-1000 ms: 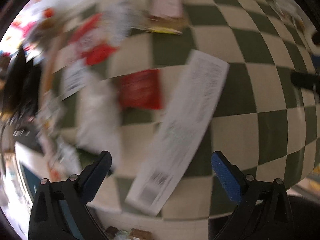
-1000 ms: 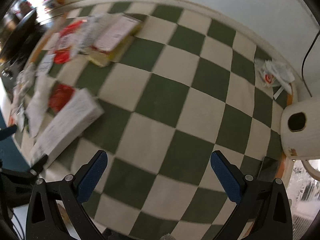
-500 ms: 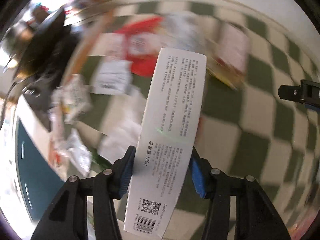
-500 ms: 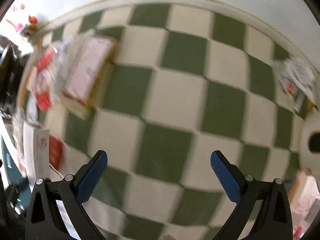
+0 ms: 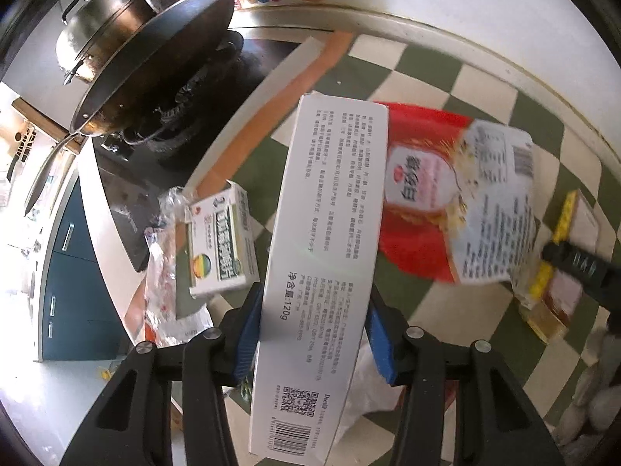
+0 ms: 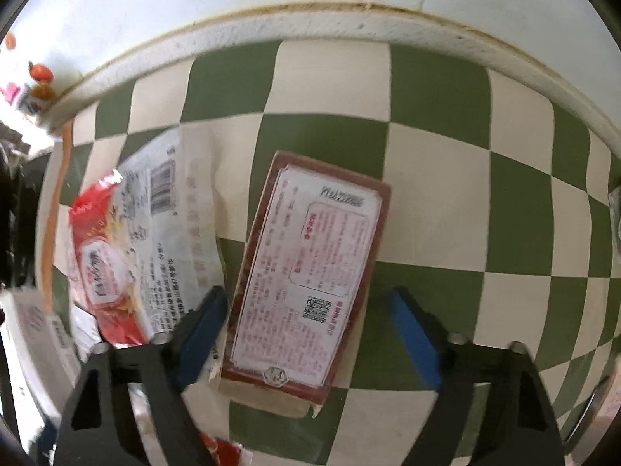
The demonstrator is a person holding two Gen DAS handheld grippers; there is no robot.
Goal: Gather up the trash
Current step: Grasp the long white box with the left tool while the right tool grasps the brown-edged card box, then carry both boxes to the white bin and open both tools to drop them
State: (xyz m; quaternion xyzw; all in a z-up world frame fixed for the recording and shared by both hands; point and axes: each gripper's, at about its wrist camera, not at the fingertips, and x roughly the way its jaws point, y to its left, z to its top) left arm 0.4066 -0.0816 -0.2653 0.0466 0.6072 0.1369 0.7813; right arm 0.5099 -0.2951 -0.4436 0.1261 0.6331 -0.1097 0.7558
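Checkered cloth point(image 6: 326, 143) beside stove point(image 5: 186, 124); left tool point(image 5: 314, 334) clenches white box point(image 5: 326, 256), right tool point(image 6: 310, 334) gapes.

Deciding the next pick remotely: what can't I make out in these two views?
- Left wrist view: long white box, clamped in the left tongs, hides the cloth behind it.
- Right wrist view: brown box between the open right tongs; contact unclear.
- Red-and-white bag: print blurred in both views.
- No bin visible.

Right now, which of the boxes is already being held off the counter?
The long white box, clamped between the left gripper fingers. The small green-and-white box and the brown-edged box lie on the checkered mat.
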